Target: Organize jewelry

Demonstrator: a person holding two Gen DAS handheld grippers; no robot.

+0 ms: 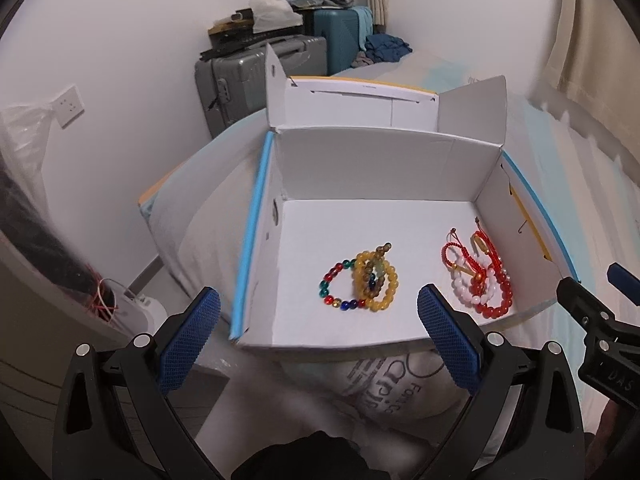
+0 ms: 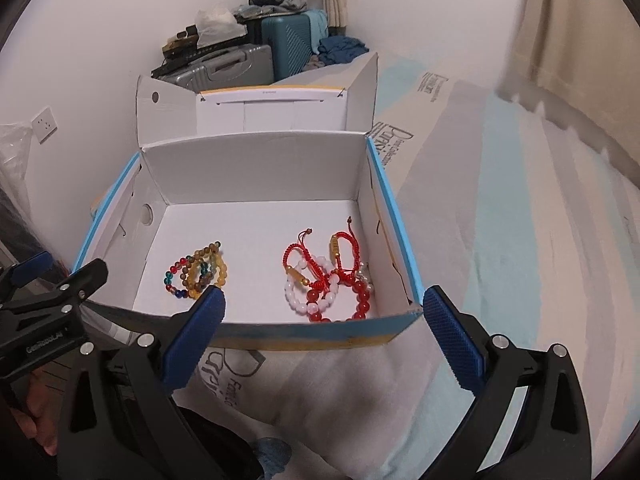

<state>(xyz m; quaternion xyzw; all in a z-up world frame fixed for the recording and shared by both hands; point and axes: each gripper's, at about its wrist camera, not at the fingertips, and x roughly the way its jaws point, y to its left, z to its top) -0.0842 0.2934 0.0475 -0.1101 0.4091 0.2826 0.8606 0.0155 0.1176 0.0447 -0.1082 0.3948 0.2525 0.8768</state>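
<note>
Bracelets lie in two separate clusters on the white floor of the open cardboard box [image 2: 256, 168]: the amber and multicoloured bead bracelets [image 2: 196, 274] toward its left side, and the red cord and red-and-white bead bracelets [image 2: 330, 280] toward its right wall, with bare floor between them. That split reads as a sort by colour or kind, so your grouping looks largely done, judging by how they lie; no loose piece shows outside the box in either view. The box sits on a bed [image 2: 520, 240] covered in a pale striped sheet, its lid folded back and standing up behind it, which keeps the inside easy to reach from your side. Your right tongs [image 2: 324, 332] are spread wide with nothing between the pads, hanging over the near rim of the box just in front of the red cluster. Your left tongs [image 1: 320, 340] are likewise wide apart and hold nothing, poised over the near rim in front of the amber cluster. Each pair shows at the edge of the other's view, so they sit side by side. Beyond the bed, suitcases [image 1: 256, 76] with clutter piled on top stand against the white wall.
</note>
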